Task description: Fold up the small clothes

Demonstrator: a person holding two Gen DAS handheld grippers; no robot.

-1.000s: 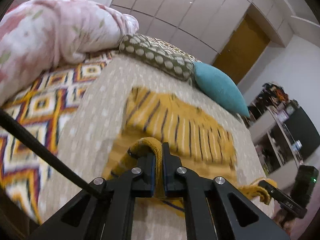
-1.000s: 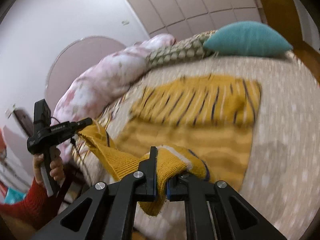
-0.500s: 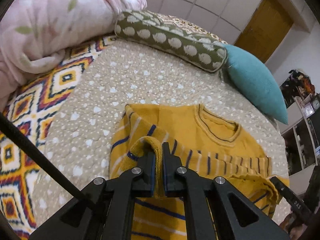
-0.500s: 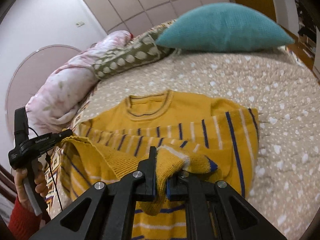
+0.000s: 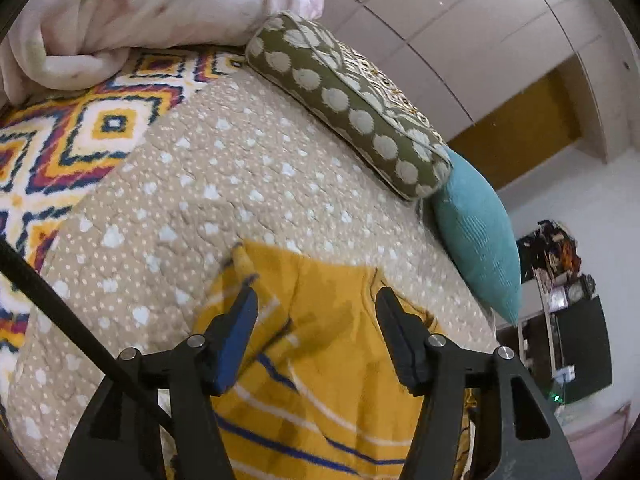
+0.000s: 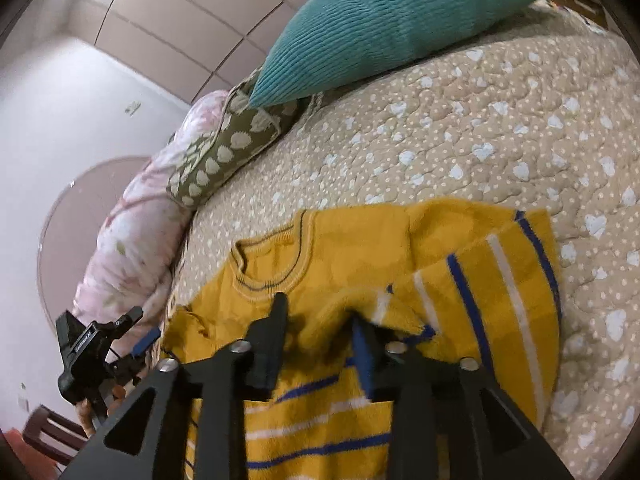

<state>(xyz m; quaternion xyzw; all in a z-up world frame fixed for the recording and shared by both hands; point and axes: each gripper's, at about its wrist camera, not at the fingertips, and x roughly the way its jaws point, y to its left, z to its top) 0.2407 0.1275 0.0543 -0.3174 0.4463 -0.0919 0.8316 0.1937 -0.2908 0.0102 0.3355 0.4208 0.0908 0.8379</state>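
A small yellow sweater [image 5: 320, 360] with blue and white stripes lies on the beige spotted bedspread [image 5: 192, 200], its lower part folded up over the chest. In the right wrist view the sweater [image 6: 360, 248] shows its round collar and a striped fold at the right. My left gripper [image 5: 316, 304] is open just above the sweater's left edge, holding nothing. My right gripper [image 6: 320, 316] is open over the folded hem, and the cloth lies loose between the jaws. The left gripper also shows in the right wrist view [image 6: 100, 344] at the far left.
A green dotted bolster [image 5: 348, 108], a teal cushion [image 5: 480, 232] and a pink floral quilt [image 5: 140, 12] lie along the head of the bed. A patterned blanket [image 5: 60, 140] covers the left side. A wooden chair [image 6: 48, 440] stands beside the bed.
Both grippers carried the sweater's hem up toward the collar, then opened and let go. The folded hem now lies on the sweater's chest.
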